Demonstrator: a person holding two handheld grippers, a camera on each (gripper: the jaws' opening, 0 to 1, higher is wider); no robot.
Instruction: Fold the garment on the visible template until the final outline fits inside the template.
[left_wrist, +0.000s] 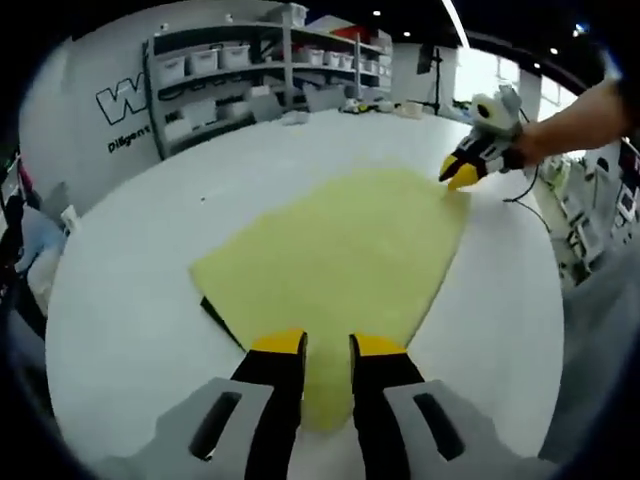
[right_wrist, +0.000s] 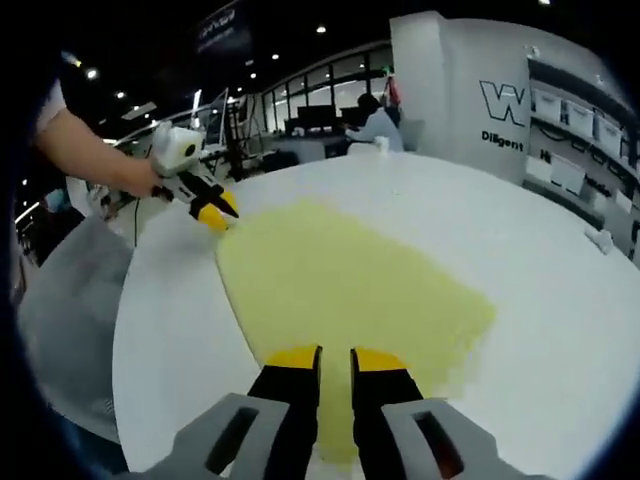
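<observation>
A pale yellow garment (left_wrist: 340, 250) lies spread flat on the round white table (left_wrist: 130, 300). A dark sliver of the template (left_wrist: 218, 314) peeks out from under its near left edge. My left gripper (left_wrist: 327, 352) is shut on a near corner of the cloth, which runs down between its yellow-tipped jaws. My right gripper (left_wrist: 460, 175), held by a person's hand, pinches the far corner. In the right gripper view the garment (right_wrist: 340, 280) fans out ahead, my right gripper (right_wrist: 335, 362) is shut on its near corner, and my left gripper (right_wrist: 218, 210) holds the far left corner.
Grey shelving with white bins (left_wrist: 250, 70) and a lettered wall (left_wrist: 120, 100) stand beyond the table's far edge. A person sits at a desk (right_wrist: 375, 120) in the background. Small items lie on the table at the far side (left_wrist: 295, 117). The table edge drops off near the right gripper (left_wrist: 540, 250).
</observation>
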